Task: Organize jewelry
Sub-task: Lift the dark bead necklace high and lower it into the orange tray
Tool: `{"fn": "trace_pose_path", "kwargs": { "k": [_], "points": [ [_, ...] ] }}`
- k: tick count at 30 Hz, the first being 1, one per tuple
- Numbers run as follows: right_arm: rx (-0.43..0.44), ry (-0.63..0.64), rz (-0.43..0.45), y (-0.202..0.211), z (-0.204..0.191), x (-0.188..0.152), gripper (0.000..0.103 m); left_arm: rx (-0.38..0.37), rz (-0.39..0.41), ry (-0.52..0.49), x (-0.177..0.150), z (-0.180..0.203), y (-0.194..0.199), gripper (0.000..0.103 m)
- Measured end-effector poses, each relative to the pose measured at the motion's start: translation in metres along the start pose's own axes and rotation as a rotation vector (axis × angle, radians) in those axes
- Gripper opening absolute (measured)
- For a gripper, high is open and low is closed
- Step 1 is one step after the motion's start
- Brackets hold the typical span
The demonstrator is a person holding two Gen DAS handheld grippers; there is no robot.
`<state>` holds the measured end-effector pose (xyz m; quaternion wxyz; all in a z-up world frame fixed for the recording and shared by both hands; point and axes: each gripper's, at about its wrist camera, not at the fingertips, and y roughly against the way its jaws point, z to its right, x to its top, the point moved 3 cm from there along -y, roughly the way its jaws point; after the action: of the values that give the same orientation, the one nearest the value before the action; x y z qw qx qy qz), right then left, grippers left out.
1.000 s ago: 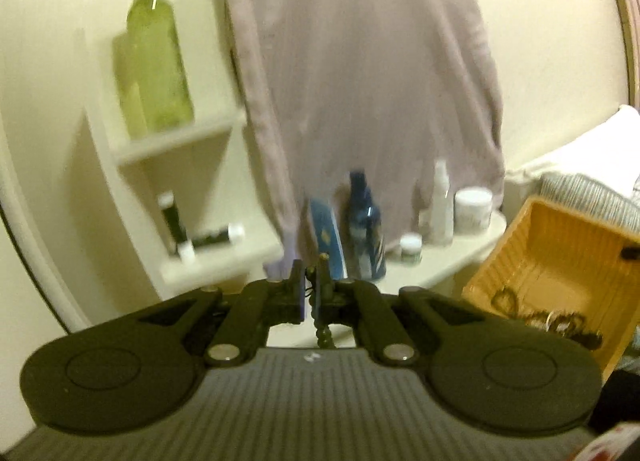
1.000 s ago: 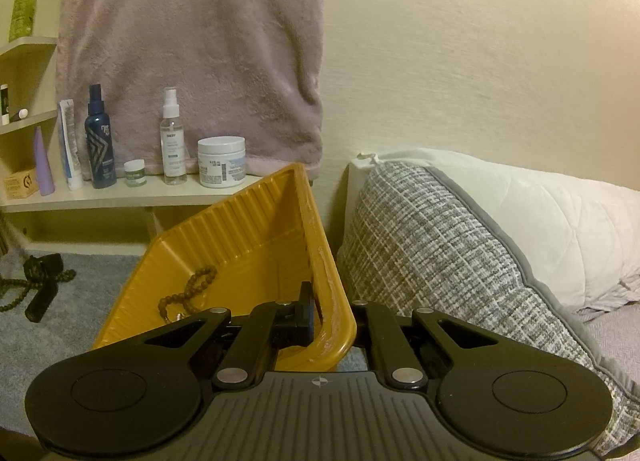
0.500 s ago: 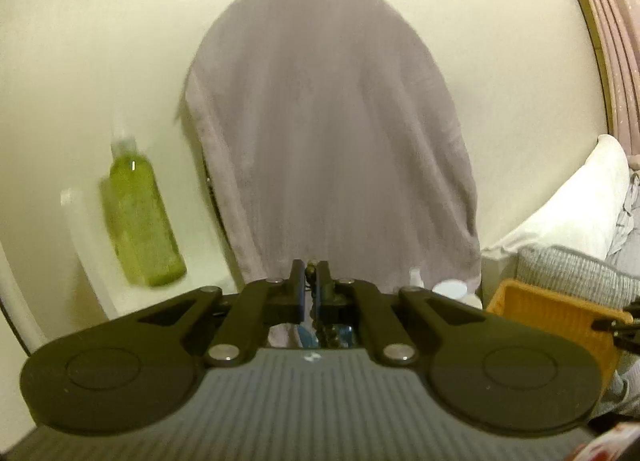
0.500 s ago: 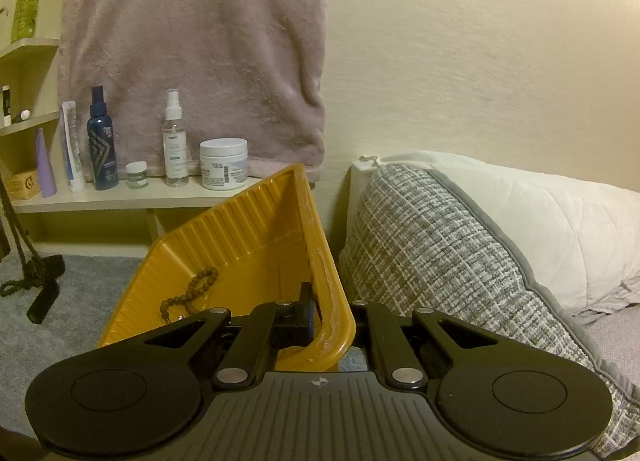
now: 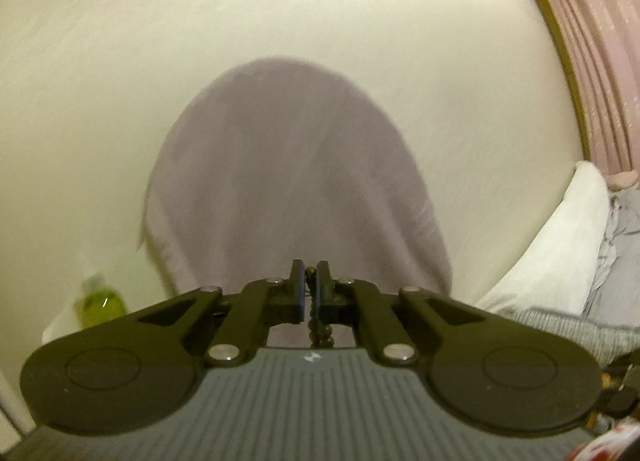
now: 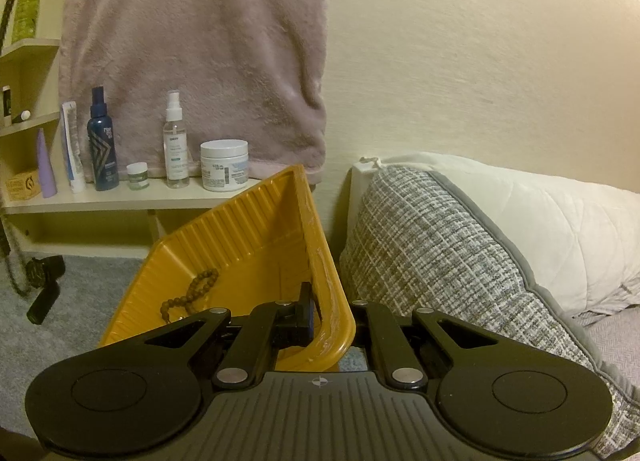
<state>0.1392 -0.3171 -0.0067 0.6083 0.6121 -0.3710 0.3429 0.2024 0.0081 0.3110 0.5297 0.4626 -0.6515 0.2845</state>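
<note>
meanwhile left gripper (image 5: 310, 269) tilted upward pinches bead strand (image 5: 316, 325); right gripper (image 6: 326, 301) clamps basket rim (image 6: 332, 301).

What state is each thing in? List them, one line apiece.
Left gripper: shut on a dark beaded strand, which hangs below.
Right gripper: shut on the yellow ribbed plastic tray's rim.
Yellow ribbed plastic tray: tilted up.
Brown bead bracelet: loose inside the tray.
Pink fleece towel: hanging on the wall.
White lidded jar: closed, upright.
</note>
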Motion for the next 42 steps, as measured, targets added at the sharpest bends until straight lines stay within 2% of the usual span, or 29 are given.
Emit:
{"fn": "trace_pose_path", "kwargs": {
  "k": [8,13,19,25,28,33,37,42],
  "points": [
    [0.003,-0.008,0.0,0.0,0.002,-0.001,0.006,-0.131,0.061,0.016,0.037,0.038,-0.023,0.004],
    [0.005,-0.013,0.0,0.0,0.002,-0.001,0.006,-0.23,0.047,0.001,0.042,0.079,-0.047,0.004],
    [0.01,-0.015,-0.001,0.0,0.003,-0.001,0.006,-0.341,-0.038,-0.06,0.018,0.126,-0.077,0.004],
    [0.013,-0.022,-0.002,-0.001,0.004,-0.002,0.006,-0.473,-0.175,-0.154,-0.034,0.159,-0.103,0.004],
    [0.015,-0.018,-0.005,-0.002,0.005,-0.002,0.006,-0.514,-0.229,-0.265,-0.065,0.176,-0.111,0.004],
    [0.015,-0.018,-0.005,-0.001,0.005,-0.002,0.006,-0.541,-0.292,-0.519,-0.113,0.198,-0.11,0.004],
    [0.012,-0.02,-0.005,-0.001,0.004,-0.002,0.006,-0.561,-0.288,-0.738,-0.142,0.222,-0.11,0.004],
    [0.011,-0.02,-0.005,0.0,0.004,-0.002,0.006,-0.615,-0.27,-0.935,-0.177,0.235,-0.105,0.004]
  ]
}}
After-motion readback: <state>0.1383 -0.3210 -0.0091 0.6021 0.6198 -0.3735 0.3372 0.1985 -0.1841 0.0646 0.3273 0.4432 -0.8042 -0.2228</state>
